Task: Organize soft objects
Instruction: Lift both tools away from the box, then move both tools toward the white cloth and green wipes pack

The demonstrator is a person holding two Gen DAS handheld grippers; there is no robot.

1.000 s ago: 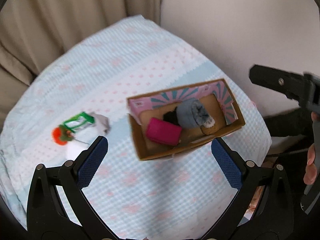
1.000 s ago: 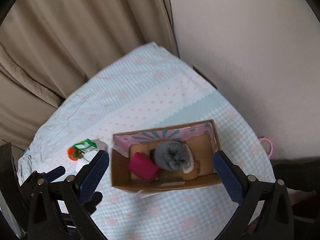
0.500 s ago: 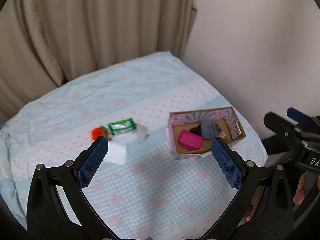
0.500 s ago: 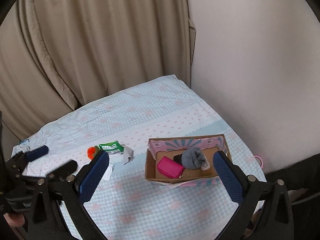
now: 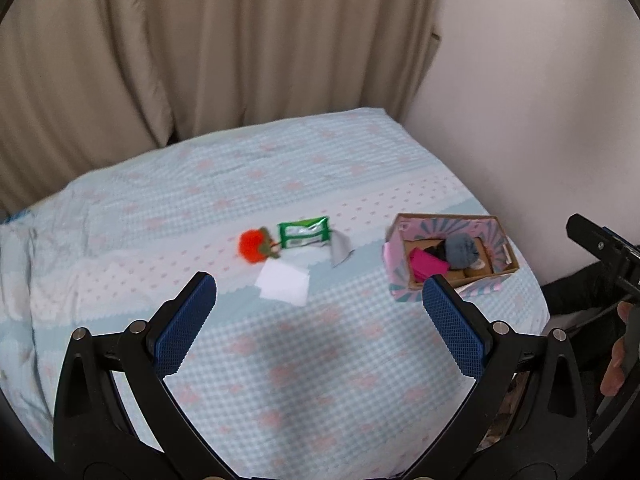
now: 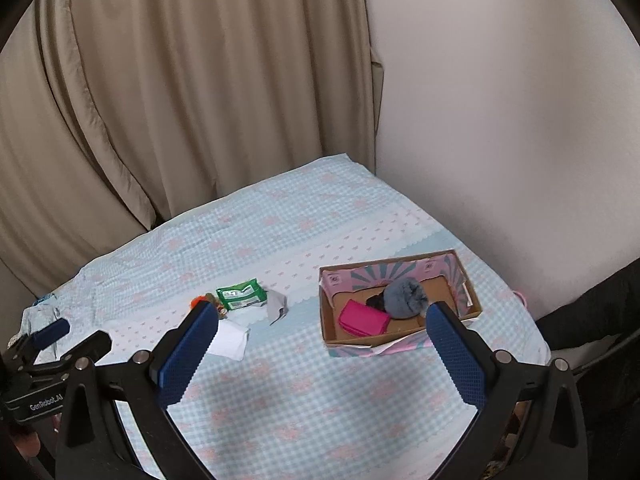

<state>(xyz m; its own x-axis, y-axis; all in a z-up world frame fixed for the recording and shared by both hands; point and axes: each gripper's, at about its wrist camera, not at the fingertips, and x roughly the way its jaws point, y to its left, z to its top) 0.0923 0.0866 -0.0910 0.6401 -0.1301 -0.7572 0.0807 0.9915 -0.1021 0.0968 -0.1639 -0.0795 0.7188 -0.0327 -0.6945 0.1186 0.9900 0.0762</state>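
Note:
A cardboard box with pink lining stands at the right of the bed. In it lie a pink pouch, a grey fluffy thing and a small black item. Left of the box lie an orange pom-pom toy, a green wipes pack, a grey cloth scrap and a white folded tissue. My left gripper and right gripper are open, empty, and high above the bed's near side.
The bed has a light blue checked cover. Beige curtains hang behind it and a white wall stands at the right. The other gripper shows at each view's edge.
Both grippers have pulled back and up from the box. The view has widened to take in the whole bed and the curtains. Both stay open and empty.

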